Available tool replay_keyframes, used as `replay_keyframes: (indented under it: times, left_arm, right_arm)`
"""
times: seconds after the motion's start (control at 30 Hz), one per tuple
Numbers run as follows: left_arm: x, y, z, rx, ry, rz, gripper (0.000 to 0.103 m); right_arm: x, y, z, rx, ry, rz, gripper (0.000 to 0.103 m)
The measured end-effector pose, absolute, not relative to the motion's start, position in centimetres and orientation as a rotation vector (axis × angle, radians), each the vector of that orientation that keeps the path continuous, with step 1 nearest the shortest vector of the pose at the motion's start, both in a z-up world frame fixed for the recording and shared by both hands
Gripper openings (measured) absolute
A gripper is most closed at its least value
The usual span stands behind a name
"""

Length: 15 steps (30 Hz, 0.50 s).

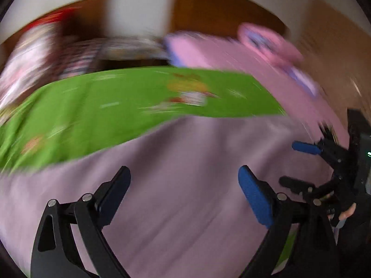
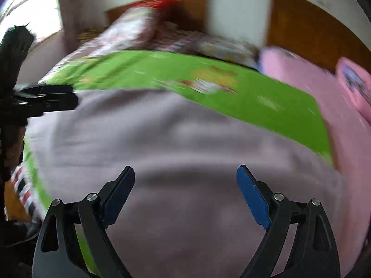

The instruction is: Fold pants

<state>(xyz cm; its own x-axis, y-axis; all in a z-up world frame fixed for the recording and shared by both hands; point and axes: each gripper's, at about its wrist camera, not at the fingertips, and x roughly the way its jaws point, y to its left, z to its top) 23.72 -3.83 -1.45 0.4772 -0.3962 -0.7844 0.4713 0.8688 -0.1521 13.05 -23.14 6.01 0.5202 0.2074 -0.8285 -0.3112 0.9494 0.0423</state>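
The pants (image 1: 185, 173) are a pale mauve-grey cloth spread flat on a green bed sheet (image 1: 116, 102); they fill the lower part of both blurred views (image 2: 185, 162). My left gripper (image 1: 184, 185) is open and empty above the cloth. My right gripper (image 2: 185, 185) is open and empty above the cloth too. The right gripper shows at the right edge of the left wrist view (image 1: 299, 164), also open. The left gripper shows at the left edge of the right wrist view (image 2: 53, 99).
A pink blanket (image 1: 231, 55) and a pink cushion (image 1: 271, 44) lie to the right on the bed. Patterned pillows (image 2: 139, 30) and a wooden headboard (image 2: 185, 9) are at the far end. A window (image 2: 34, 11) is at the left.
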Motion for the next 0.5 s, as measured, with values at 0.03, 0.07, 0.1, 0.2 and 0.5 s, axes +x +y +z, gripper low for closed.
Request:
replay_keyframes:
  times: [0.03, 0.07, 0.1, 0.2, 0.5]
  left_arm:
    - [25.5, -7.3, -2.7, 0.133, 0.959, -0.602, 0.094]
    - [26.6, -9.0, -3.6, 0.149, 0.971, -0.636, 0.093]
    - [28.1, -10.7, -5.1, 0.150, 0.993, -0.671, 0.093]
    - [31.0, -12.3, -8.8, 0.129, 1.064, -0.637, 0.096]
    - [29.0, -14.5, -9.8, 0.252, 0.920, -0.600, 0.101]
  right_arm:
    - [13.1, -24.3, 5.3, -0.120, 1.005, 0.281, 0.086]
    - [13.0, -25.1, 4.6, -0.131, 1.026, 0.259, 0.086]
    - [12.6, -25.9, 3.4, -0.157, 1.071, 0.242, 0.086]
    - [9.8, -29.2, 1.2, -0.149, 1.147, 0.285, 0.088]
    - [7.8, -29.3, 5.1, -0.034, 1.048, 0.355, 0.088]
